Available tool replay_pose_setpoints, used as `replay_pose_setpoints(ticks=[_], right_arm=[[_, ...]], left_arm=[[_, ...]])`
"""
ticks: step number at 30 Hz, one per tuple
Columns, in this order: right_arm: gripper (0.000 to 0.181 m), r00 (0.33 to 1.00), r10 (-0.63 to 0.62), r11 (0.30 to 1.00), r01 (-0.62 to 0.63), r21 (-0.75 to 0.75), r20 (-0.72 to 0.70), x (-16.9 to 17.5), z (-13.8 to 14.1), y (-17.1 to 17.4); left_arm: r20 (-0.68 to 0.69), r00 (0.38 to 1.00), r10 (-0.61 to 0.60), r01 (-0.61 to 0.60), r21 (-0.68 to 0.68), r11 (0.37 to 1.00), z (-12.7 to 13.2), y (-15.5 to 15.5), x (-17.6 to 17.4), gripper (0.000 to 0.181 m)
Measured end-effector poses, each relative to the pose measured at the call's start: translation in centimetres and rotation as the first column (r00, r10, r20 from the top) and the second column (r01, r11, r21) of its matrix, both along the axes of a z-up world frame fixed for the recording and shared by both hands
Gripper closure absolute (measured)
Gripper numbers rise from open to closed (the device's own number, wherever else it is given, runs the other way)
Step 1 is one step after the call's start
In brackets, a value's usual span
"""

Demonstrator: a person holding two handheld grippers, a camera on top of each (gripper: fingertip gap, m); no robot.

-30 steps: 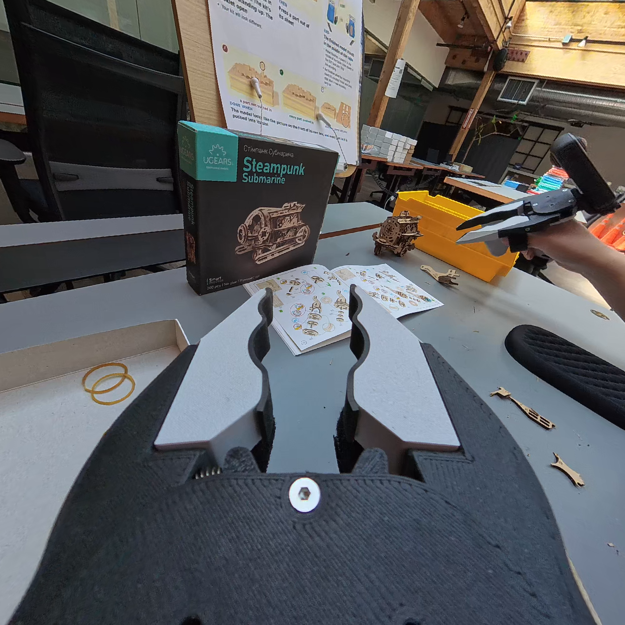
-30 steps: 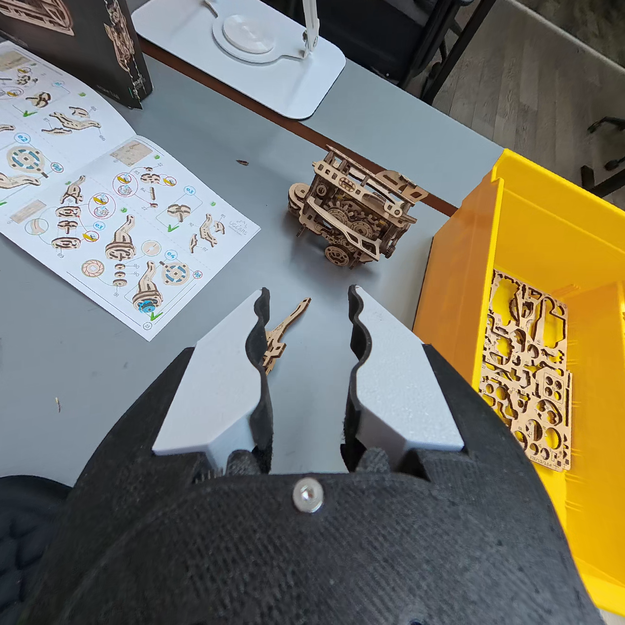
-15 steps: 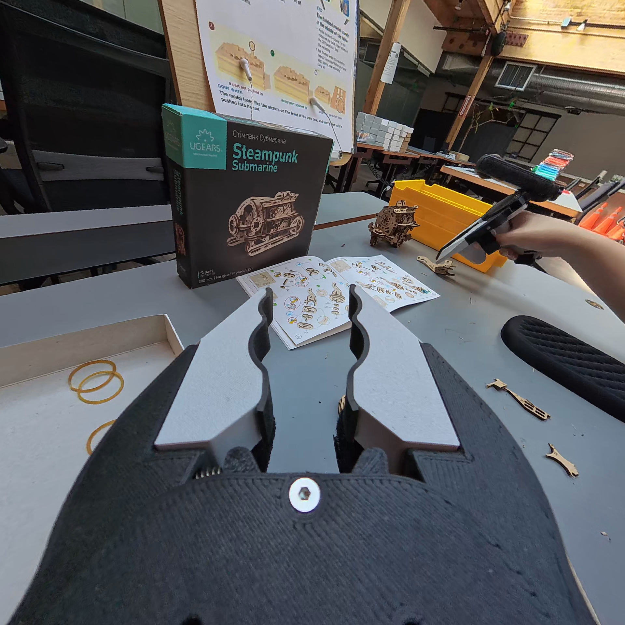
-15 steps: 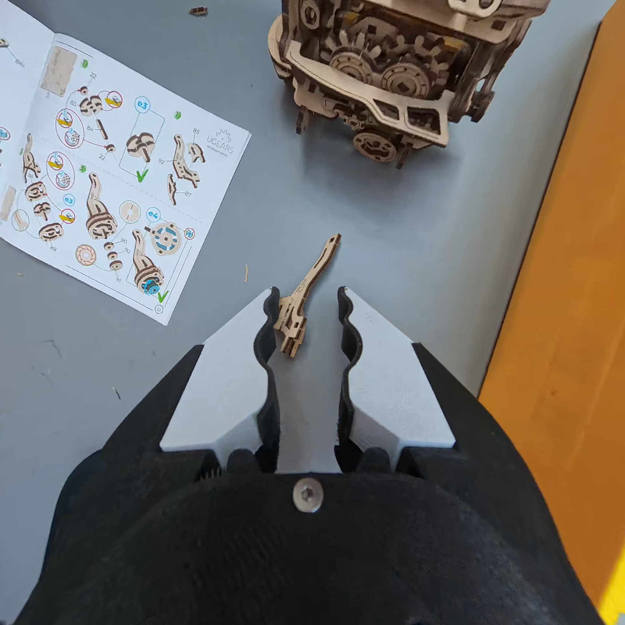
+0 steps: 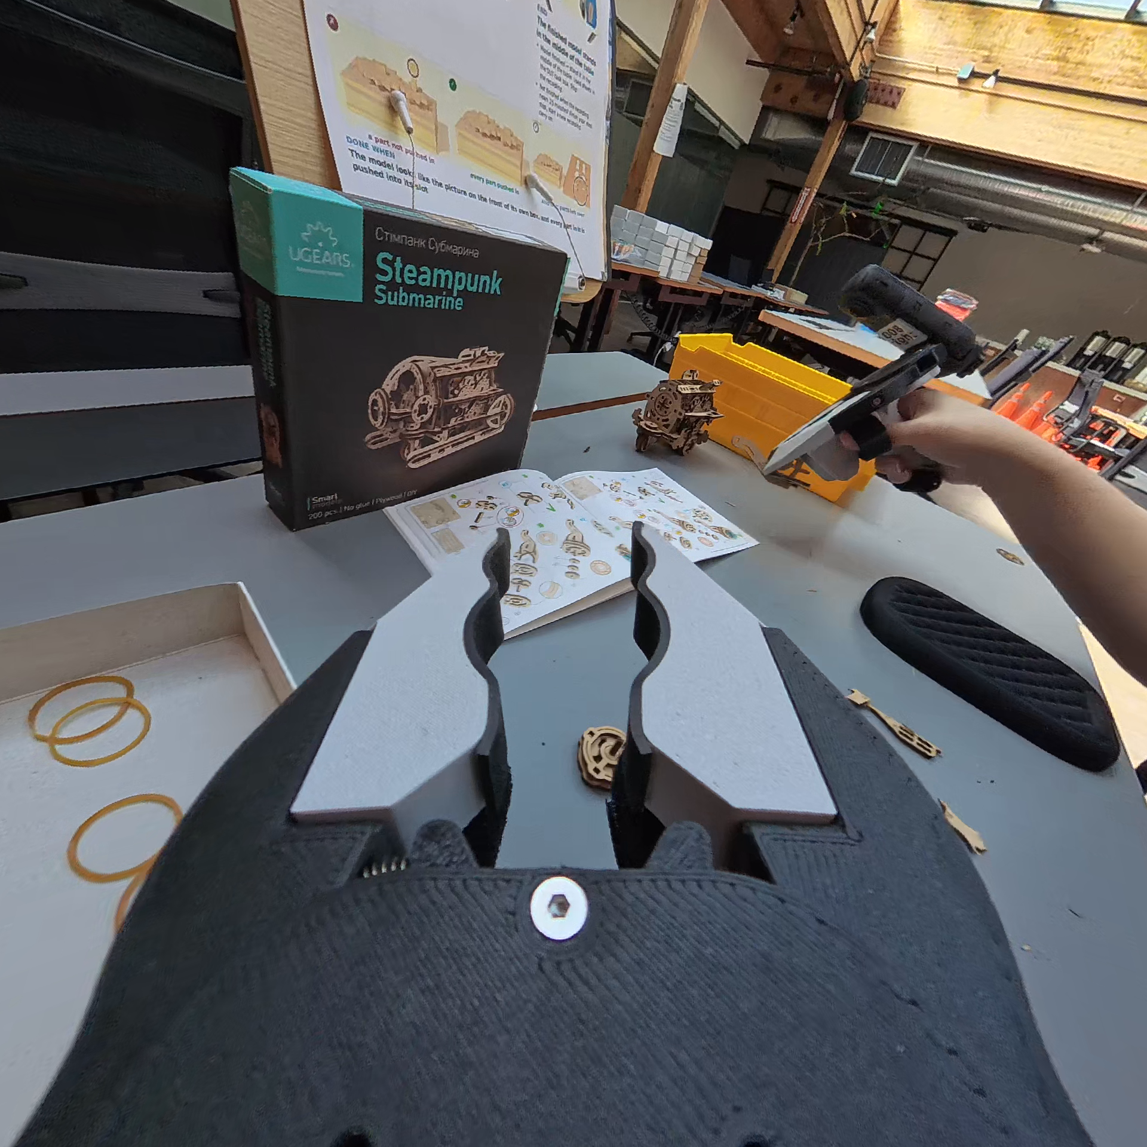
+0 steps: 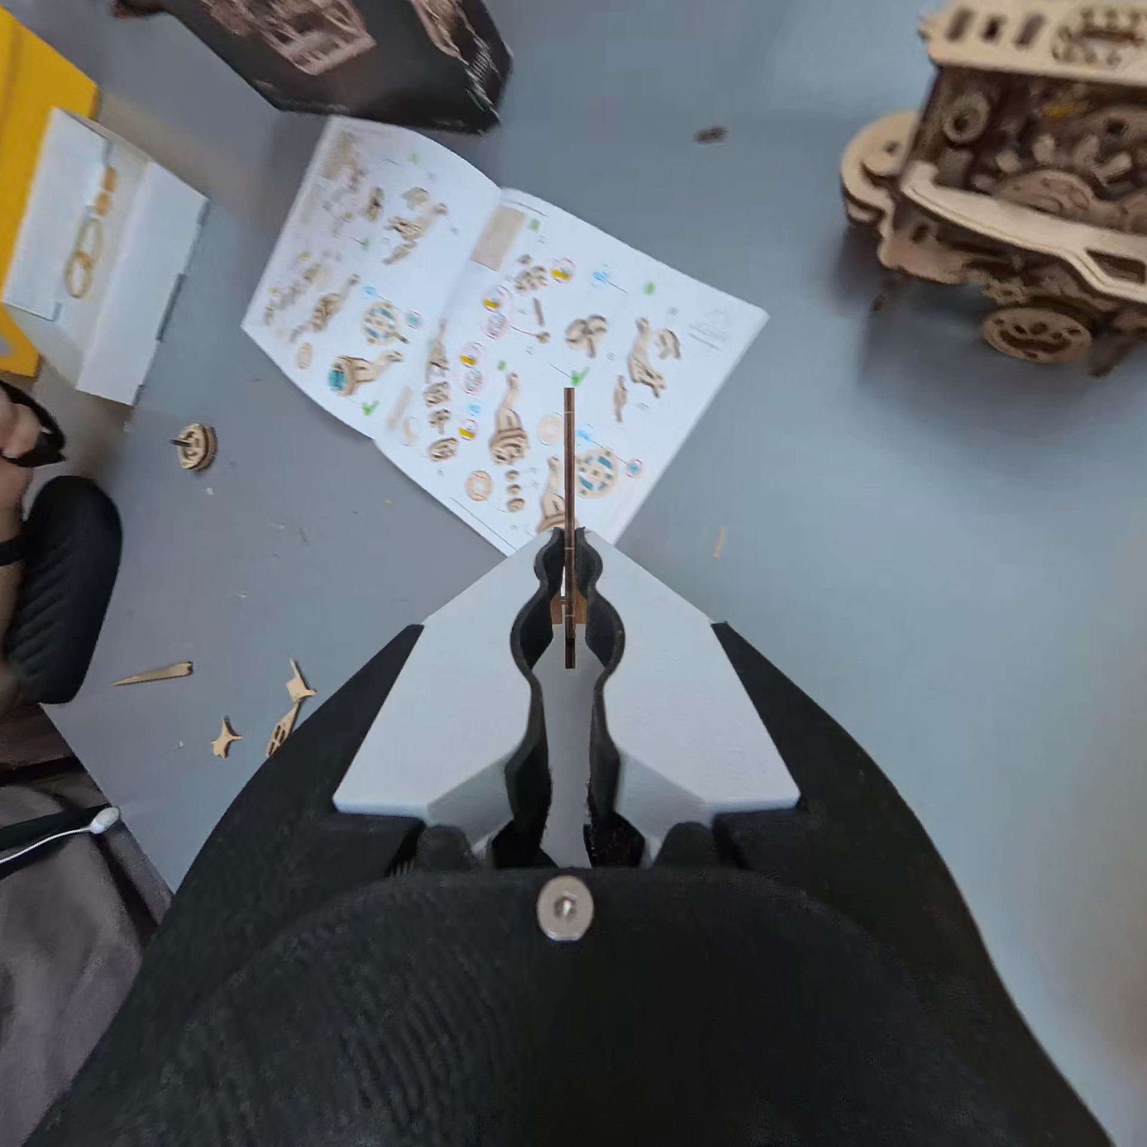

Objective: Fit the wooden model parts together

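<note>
Printed lettering covers the dark kit box (image 5: 397,366), the open instruction booklet (image 6: 496,347) and the poster (image 5: 459,105) behind it (I leave the wording out). Half a second ago the right gripper (image 6: 570,546) straddled a thin flat plywood lever (image 6: 569,472) lying on the grey table (image 6: 900,558) beside the assembled wooden model (image 6: 1018,205); now its jaws are clamped on that lever, edge-on, raised over the booklet. Left gripper (image 5: 570,546) hangs with fingers apart and empty, a round laser-cut gear piece (image 5: 599,757) lying on the table just below its right finger.
</note>
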State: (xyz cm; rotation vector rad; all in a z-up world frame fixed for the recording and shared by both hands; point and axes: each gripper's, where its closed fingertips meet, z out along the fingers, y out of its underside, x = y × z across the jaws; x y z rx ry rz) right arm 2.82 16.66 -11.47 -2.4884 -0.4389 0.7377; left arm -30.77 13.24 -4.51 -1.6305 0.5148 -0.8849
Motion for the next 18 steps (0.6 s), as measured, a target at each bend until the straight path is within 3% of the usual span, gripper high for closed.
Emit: replay_pose_setpoints(ticks=[4, 6, 9, 12, 14, 18], right_arm=[[0.180, 0.969, 0.150, 0.946, -0.084, 0.312, -0.195, -7.4, 6.5, -2.3], [0.180, 0.925, 0.211, 0.923, -0.082, 0.376, -0.316, -11.0, 8.4, -4.0], [0.180, 0.821, 0.257, 0.927, -0.060, 0.370, -0.510, -15.5, 9.7, -6.2], [0.180, 0.739, 0.249, 0.951, -0.064, 0.302, -0.626, -18.8, 9.3, -8.1], [0.180, 0.690, 0.227, 0.963, -0.051, 0.266, -0.687, -20.1, 9.2, -9.1], [0.180, 0.660, 0.181, 0.974, -0.016, 0.228, -0.729, -21.4, 8.8, -10.2]], left_arm=[[0.092, 0.985, -0.147, 0.149, -0.010, 0.989, 1.8, -2.6, 2.8, 0.146], [0.074, 0.971, -0.229, 0.231, -0.014, 0.973, 1.9, -4.2, 4.8, 0.144], [-0.024, 0.954, -0.298, 0.298, -0.010, 0.955, 1.0, -6.4, 7.8, 0.134], [-0.160, 0.944, -0.290, 0.293, -0.003, 0.956, -0.3, -7.8, 10.1, 0.125], [-0.171, 0.948, -0.269, 0.271, -0.012, 0.963, -0.4, -8.3, 10.9, 0.126], [-0.130, 0.950, -0.284, 0.275, -0.087, 0.958, -1.6, -9.4, 12.0, 0.129]])
